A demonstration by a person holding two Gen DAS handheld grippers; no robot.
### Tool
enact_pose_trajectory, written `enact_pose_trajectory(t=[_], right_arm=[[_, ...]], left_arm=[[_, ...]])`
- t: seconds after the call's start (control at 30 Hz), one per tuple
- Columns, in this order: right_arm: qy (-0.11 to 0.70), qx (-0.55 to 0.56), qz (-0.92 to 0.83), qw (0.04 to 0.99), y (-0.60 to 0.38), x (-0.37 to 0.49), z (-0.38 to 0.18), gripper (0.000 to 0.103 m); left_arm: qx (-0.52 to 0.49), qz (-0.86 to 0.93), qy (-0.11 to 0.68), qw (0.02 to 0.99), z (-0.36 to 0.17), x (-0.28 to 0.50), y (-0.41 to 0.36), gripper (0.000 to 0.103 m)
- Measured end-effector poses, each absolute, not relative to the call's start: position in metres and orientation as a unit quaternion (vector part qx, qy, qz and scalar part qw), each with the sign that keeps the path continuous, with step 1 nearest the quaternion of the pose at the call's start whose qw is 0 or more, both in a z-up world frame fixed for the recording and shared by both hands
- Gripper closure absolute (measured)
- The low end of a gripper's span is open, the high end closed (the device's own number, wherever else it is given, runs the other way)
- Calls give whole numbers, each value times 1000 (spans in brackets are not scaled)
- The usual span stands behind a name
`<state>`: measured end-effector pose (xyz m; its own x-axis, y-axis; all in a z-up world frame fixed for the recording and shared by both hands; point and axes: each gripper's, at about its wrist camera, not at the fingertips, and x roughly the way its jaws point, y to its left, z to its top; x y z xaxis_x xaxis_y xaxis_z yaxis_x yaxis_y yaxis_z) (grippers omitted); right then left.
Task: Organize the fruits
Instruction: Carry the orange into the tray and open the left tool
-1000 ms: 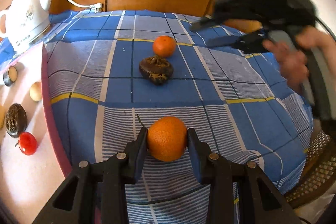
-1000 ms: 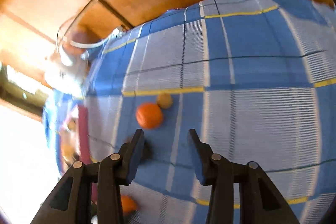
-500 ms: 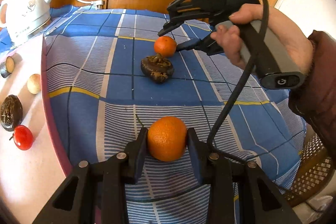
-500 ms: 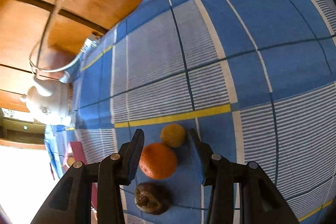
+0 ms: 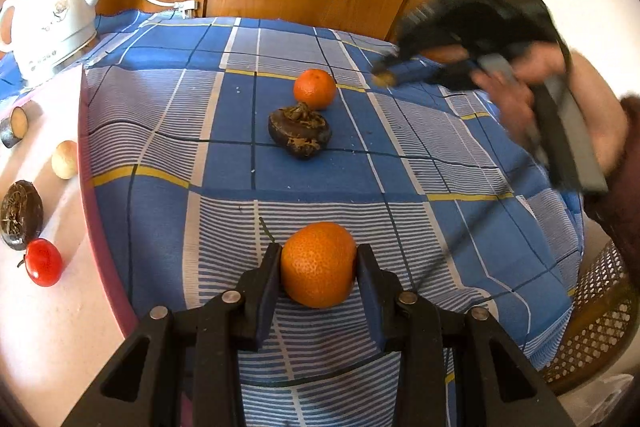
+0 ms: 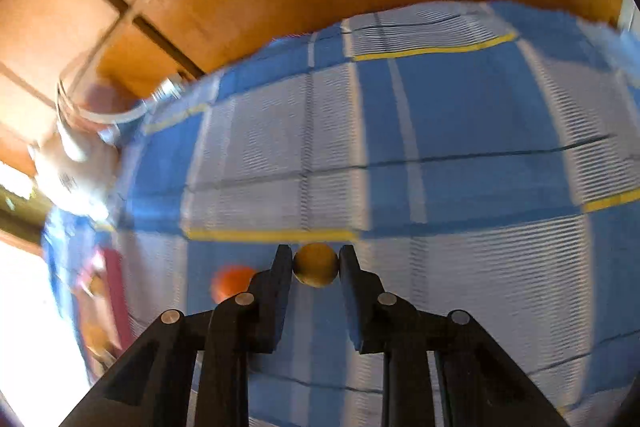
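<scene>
My left gripper [image 5: 317,265] is shut on a large orange [image 5: 318,264] and holds it over the blue checked cloth [image 5: 400,155]. Beyond it lie a dark brown fruit [image 5: 300,133] and a second orange [image 5: 315,89]. My right gripper [image 6: 315,264] is shut on a small yellow fruit [image 6: 315,265] held above the cloth; it also shows blurred at the right of the left wrist view [image 5: 386,77]. The second orange [image 6: 230,283] shows blurred left of the right fingers.
A white mat [image 5: 36,307] at the left holds a red tomato [image 5: 44,262], a dark brown fruit [image 5: 20,213], a pale round fruit [image 5: 65,159] and a cut dark piece [image 5: 14,125]. A white kettle [image 5: 50,19] stands at the back left. A wicker chair [image 5: 592,323] is at the right.
My right gripper has closed on the small yellow fruit beside the far orange and carried it up and to the right. My left gripper still holds the large orange in place.
</scene>
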<state>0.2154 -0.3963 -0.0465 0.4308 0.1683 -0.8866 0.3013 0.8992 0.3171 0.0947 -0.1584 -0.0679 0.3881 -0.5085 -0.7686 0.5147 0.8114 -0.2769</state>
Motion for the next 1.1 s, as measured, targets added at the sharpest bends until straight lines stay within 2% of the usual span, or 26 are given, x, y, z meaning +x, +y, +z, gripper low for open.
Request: enact_pose_trajectory(t=[0.33, 0.67, 1.1], right_arm=[[581, 42, -6, 813, -375, 156, -65, 79], [568, 55, 13, 821, -376, 151, -66, 79], [563, 34, 11, 826, -369, 153, -66, 79]], left_arm=[[-13, -279, 450, 848, -47, 98, -144, 66], [-35, -224, 423, 877, -8, 89, -107, 66], [-32, -182, 417, 890, -2, 75, -77, 66]])
